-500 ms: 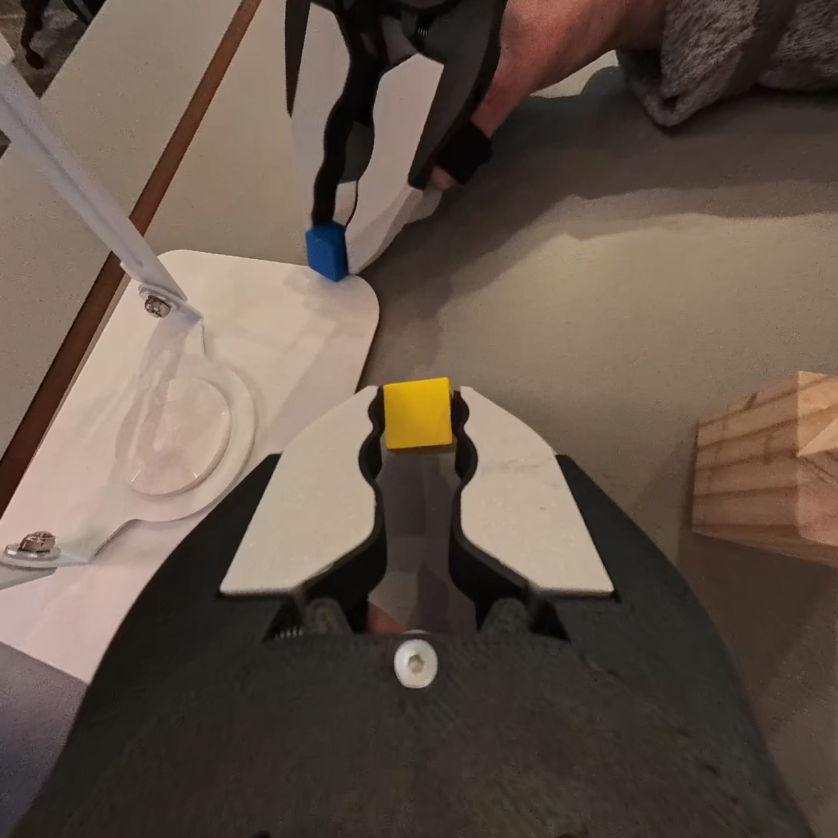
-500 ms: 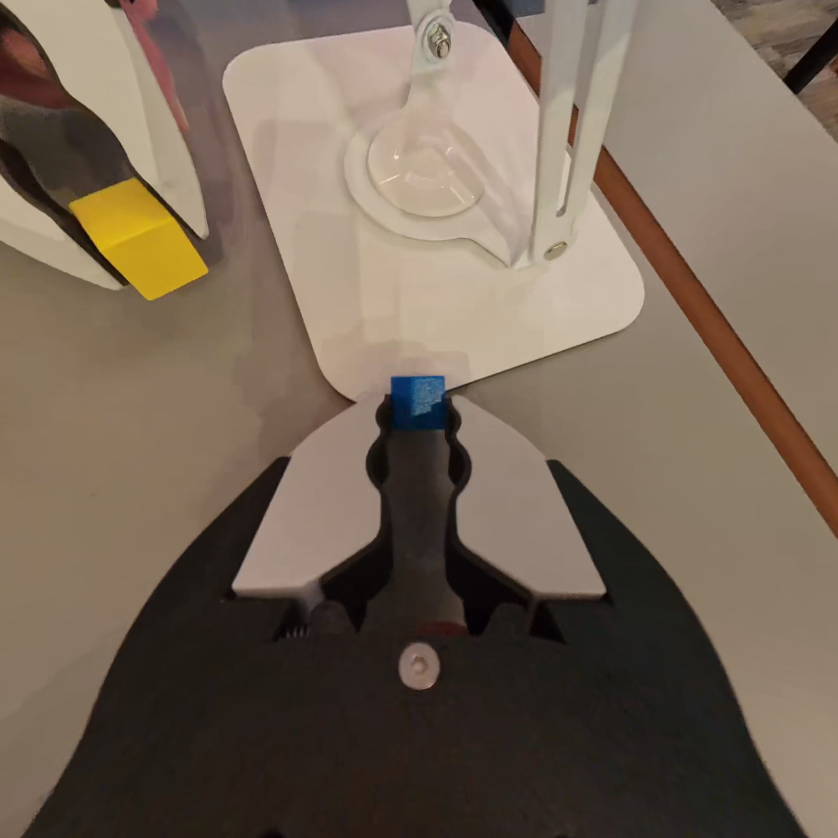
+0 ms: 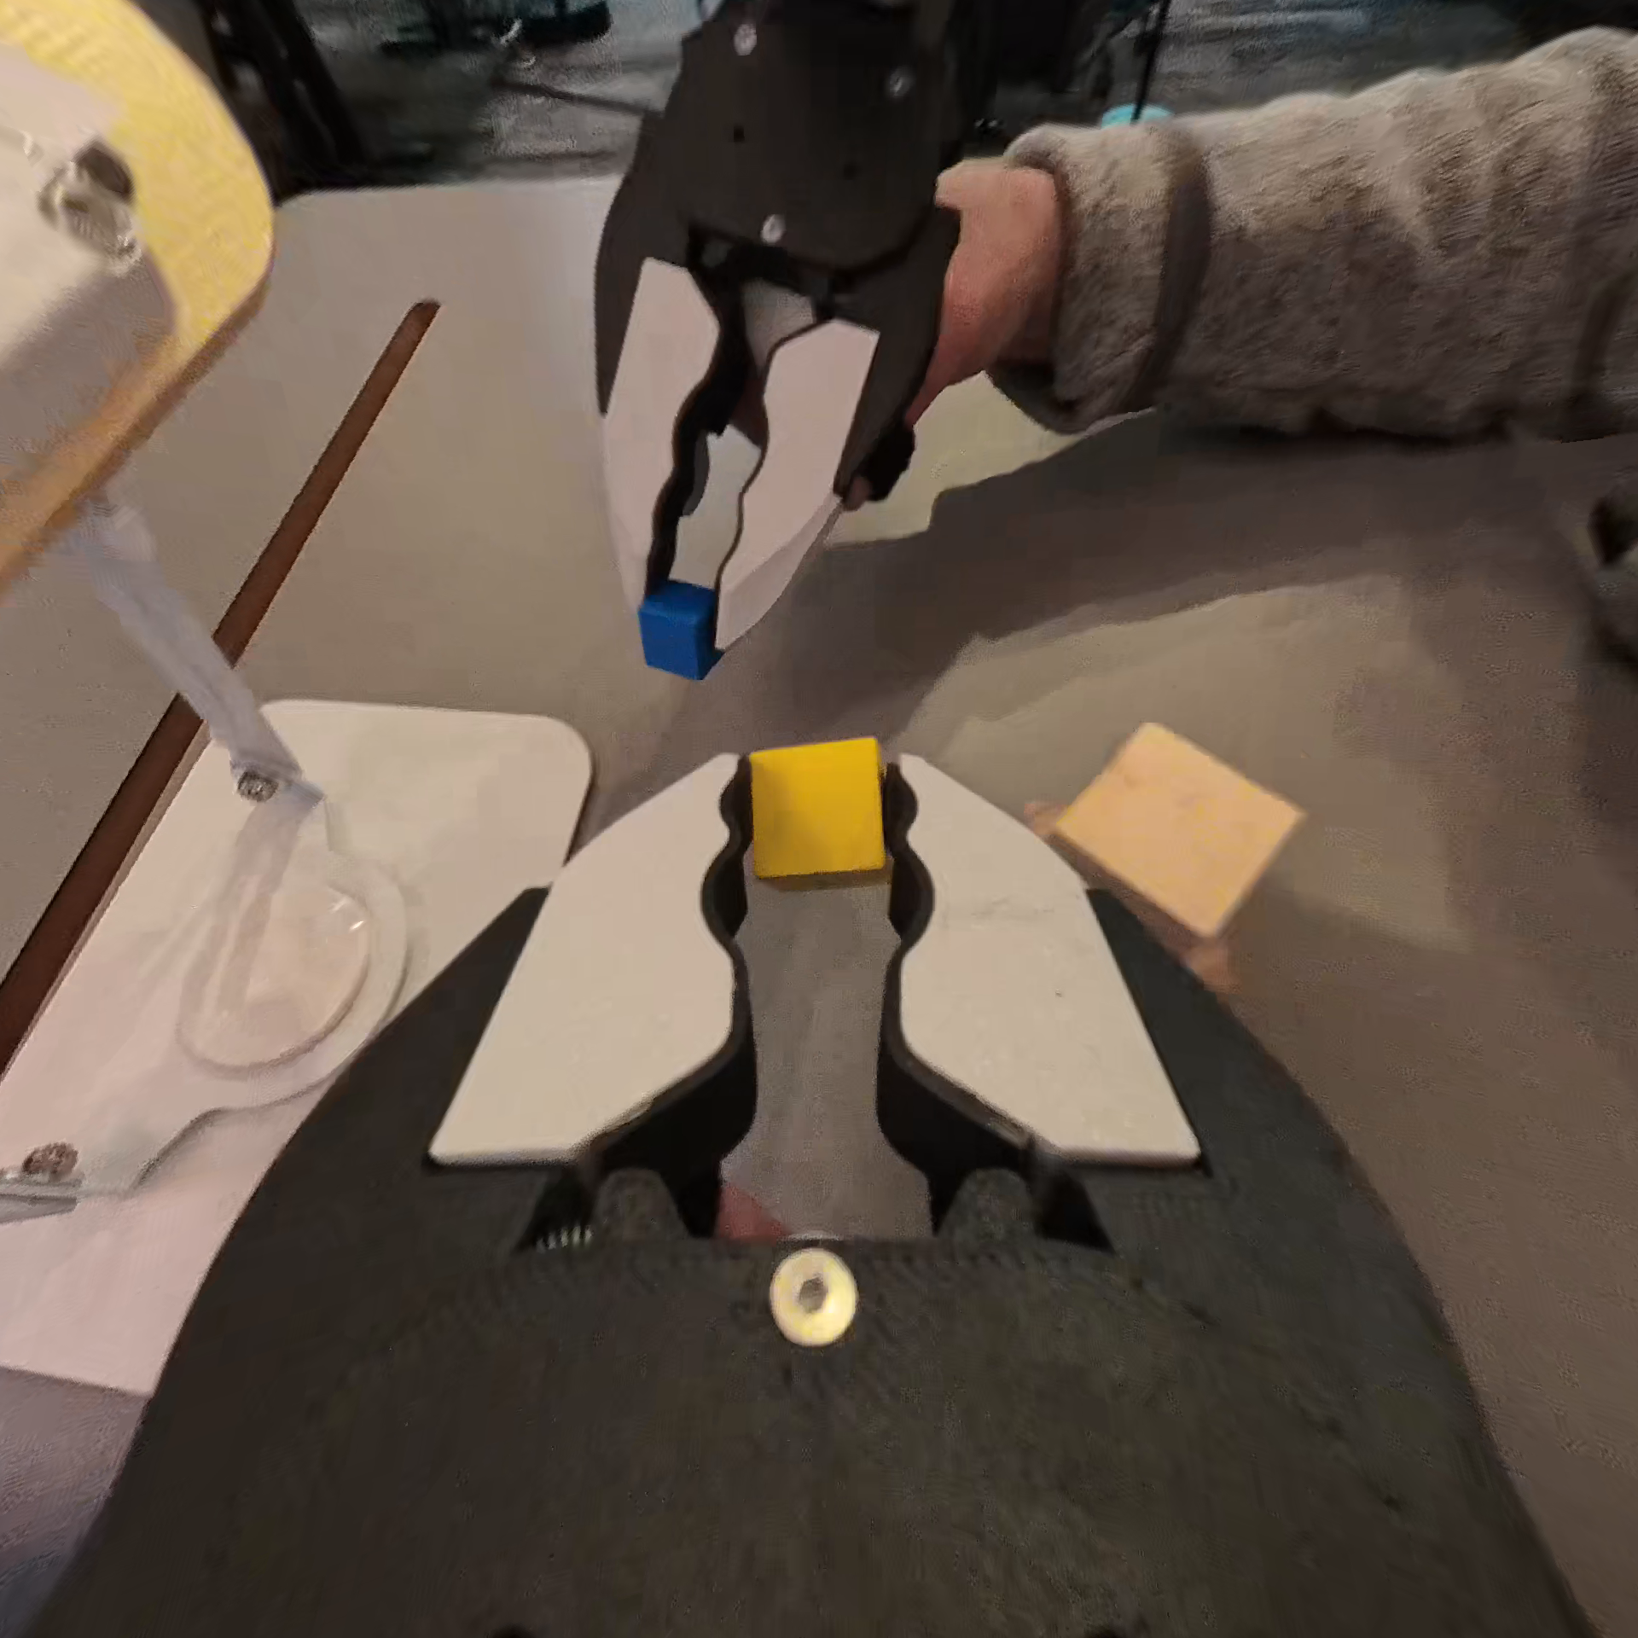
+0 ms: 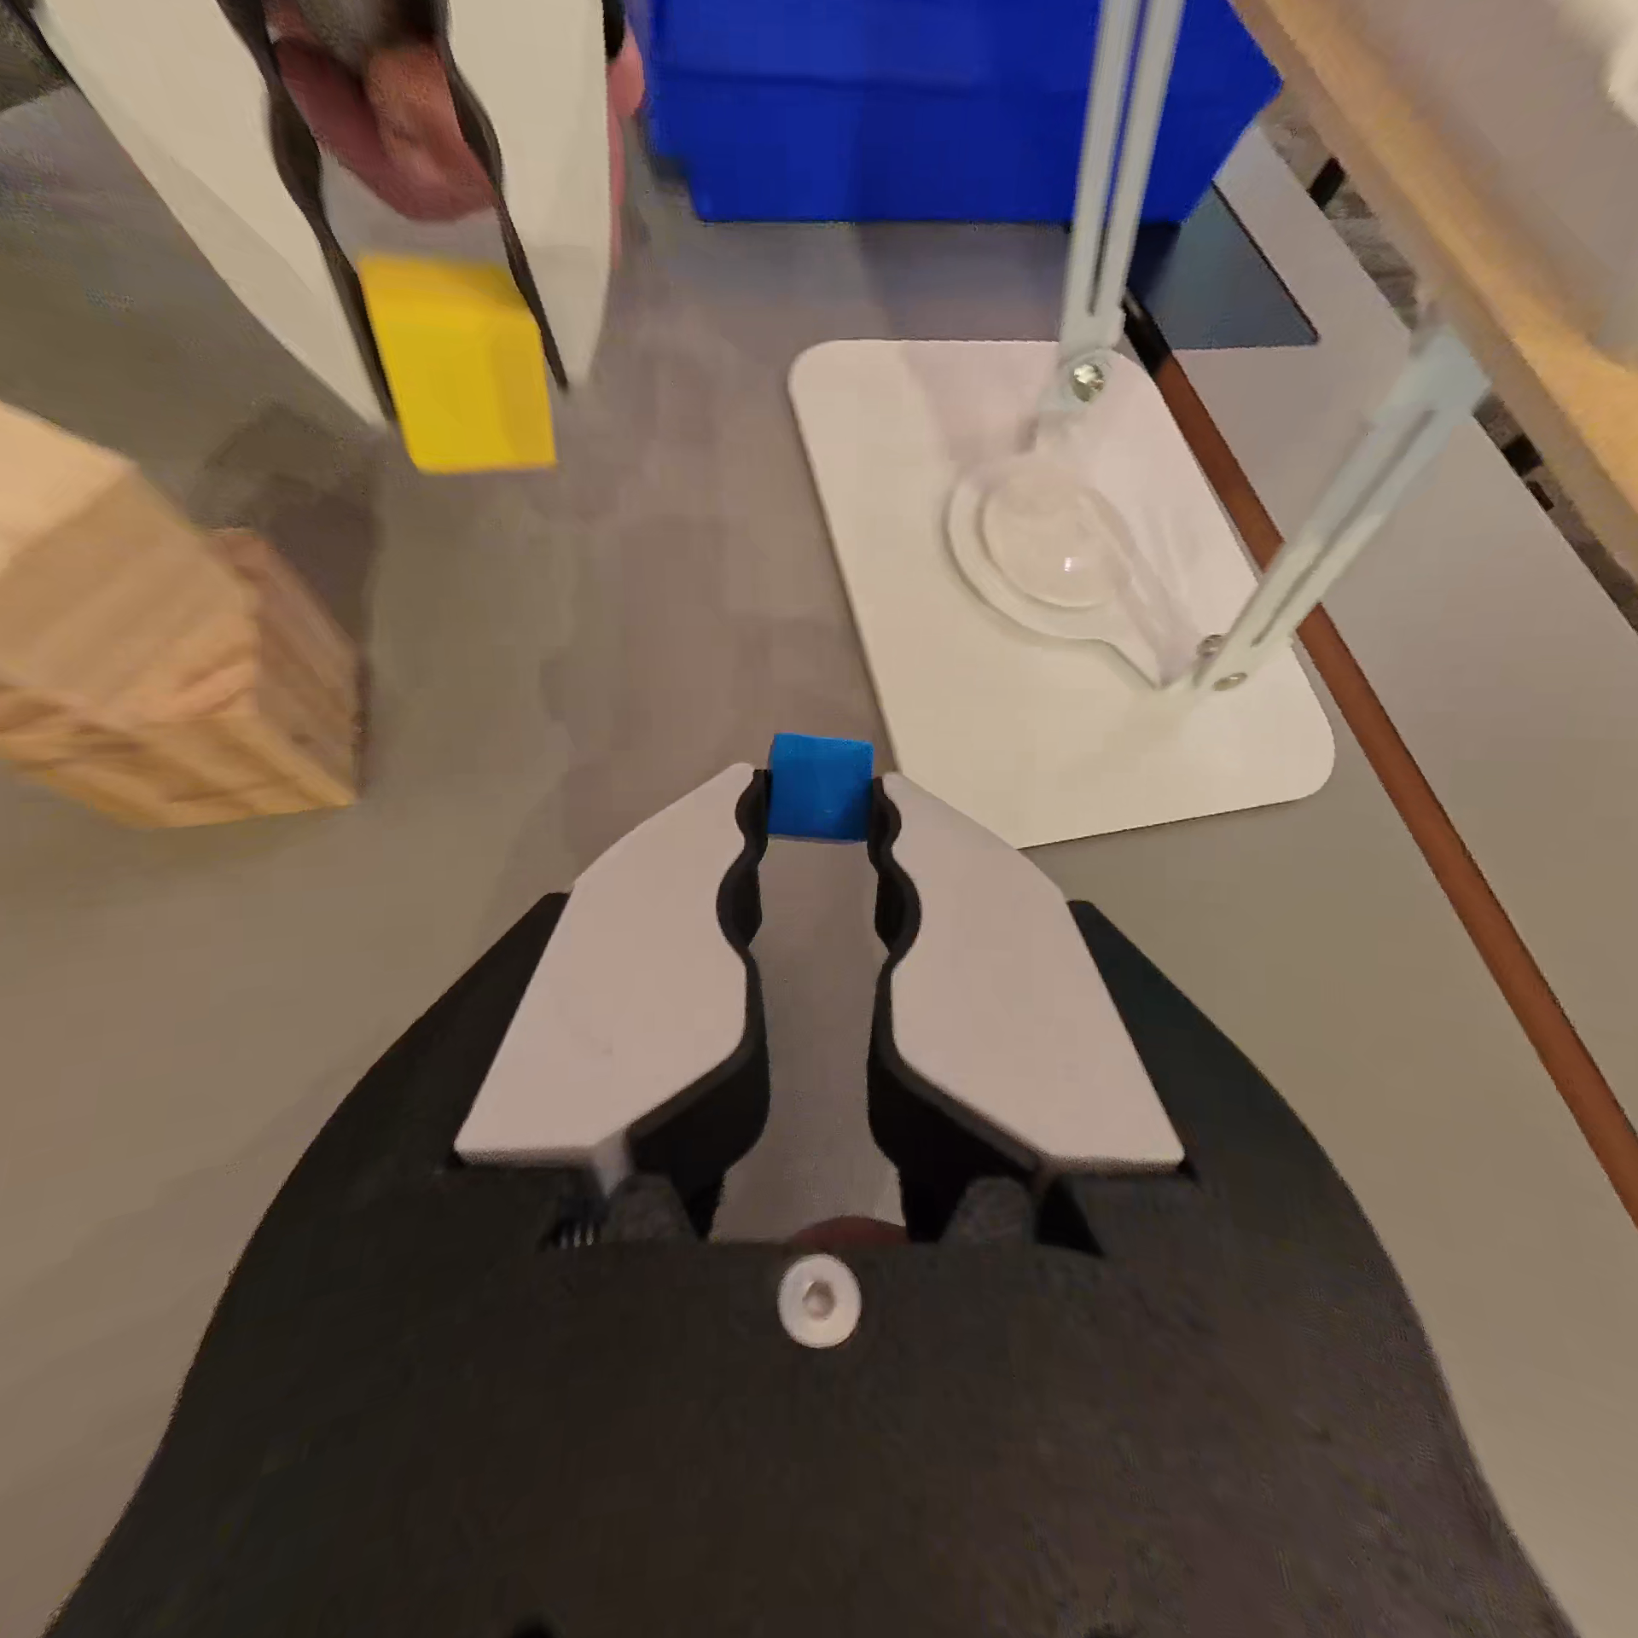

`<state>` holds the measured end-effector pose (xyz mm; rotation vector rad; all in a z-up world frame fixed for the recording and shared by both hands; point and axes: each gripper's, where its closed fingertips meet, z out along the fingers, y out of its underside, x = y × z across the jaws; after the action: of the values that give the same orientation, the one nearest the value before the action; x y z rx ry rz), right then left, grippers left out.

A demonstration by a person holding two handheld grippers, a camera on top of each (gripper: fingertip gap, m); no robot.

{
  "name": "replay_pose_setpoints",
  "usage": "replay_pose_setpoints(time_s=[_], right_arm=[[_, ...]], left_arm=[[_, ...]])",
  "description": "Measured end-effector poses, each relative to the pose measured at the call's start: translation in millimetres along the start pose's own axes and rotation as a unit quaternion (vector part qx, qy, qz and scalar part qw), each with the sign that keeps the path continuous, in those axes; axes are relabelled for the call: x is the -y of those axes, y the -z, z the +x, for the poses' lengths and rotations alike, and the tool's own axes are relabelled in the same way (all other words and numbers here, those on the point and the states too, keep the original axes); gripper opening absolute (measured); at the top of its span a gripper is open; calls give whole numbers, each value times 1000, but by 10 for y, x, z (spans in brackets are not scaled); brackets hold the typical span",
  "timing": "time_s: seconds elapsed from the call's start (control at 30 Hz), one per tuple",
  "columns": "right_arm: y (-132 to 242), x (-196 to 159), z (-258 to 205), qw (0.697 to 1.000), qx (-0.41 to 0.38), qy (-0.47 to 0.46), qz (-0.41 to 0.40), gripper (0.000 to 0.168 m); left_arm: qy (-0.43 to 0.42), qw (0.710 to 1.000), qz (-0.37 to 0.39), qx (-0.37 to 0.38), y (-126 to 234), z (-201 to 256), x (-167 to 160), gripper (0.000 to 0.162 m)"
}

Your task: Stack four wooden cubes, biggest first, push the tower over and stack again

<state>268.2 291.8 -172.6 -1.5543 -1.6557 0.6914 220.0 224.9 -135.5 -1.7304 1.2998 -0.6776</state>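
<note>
We record our left gripper (image 3: pixel 815 798) clamped on the yellow cube (image 3: pixel 817 808); our right gripper (image 4: pixel 820 798) clamped on the blue cube (image 4: pixel 819 789); the plain wooden cube (image 3: pixel 1174 829) at 3 o'clock.

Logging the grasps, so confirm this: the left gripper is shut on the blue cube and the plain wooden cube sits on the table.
Wrong colour. The left gripper is shut on the yellow cube, as the left wrist view shows; the blue cube is in the right gripper. The plain wooden cube does sit on the table.
</note>
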Motion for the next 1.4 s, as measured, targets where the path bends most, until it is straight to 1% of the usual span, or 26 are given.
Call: replay_pose_setpoints(time_s=[0.1,0.17,0.23,0.3,0.4,0.43,0.47,0.5,0.57,0.63,0.7,0.77,0.83,0.9,1.03,1.2,1.27,1.3,1.37,1.4], right_arm=[[119,18,-214,1000,20,-8,17,22],[163,5,-277,1000,21,-9,19,22],[185,2,-321,999,23,-11,21,22],[187,2,-351,999,24,-14,23,22],[179,11,-414,999,29,-13,21,22],[185,30,-439,999,29,-11,22,22],[198,58,-462,999,29,-9,24,22],[221,100,-484,999,30,-7,29,22],[300,267,-543,998,36,-7,55,22],[378,487,-648,995,57,-8,82,22],[402,684,-795,992,81,0,93,22],[380,852,-964,989,111,6,96,22],[321,945,-1097,989,128,17,78,22],[246,950,-1192,989,135,33,41,22],[159,878,-1270,989,138,50,-19,22],[160,849,-1274,988,140,42,-51,22],[168,858,-1282,988,138,46,-51,35],[178,878,-1284,988,138,45,-44,35],[207,926,-1275,990,135,37,-27,42],[225,939,-1271,990,135,35,-20,42]], left_arm=[[-34,999,0,-39,150,397,205,28],[-41,997,-15,-62,168,634,227,28],[-54,996,-29,-64,131,747,220,28],[-53,995,-27,-83,70,847,223,28],[-53,994,-88,-48,-39,735,-6,28],[-47,992,-93,-67,-51,788,-45,41],[-44,992,-83,-82,-57,842,-21,56],[-44,993,-68,-86,-49,862,30,64],[-45,994,-55,-83,39,840,98,71],[-48,996,-36,-64,193,747,150,70],[-36,998,-23,-44,341,639,101,65],[-17,1000,-3,-23,434,544,-10,60],[1,1000,-11,-13,455,487,-207,59],[9,1000,-24,-10,439,466,-381,58],[14,999,-45,-19,357,470,-580,57],[11,998,-60,-32,282,517,-656,57],[12,997,-68,-29,273,501,-705,57],[13,997,-66,-27,275,488,-713,57],[21,998,-61,-23,288,454,-717,57],[23,998,-59,-20,296,434,-720,57]])
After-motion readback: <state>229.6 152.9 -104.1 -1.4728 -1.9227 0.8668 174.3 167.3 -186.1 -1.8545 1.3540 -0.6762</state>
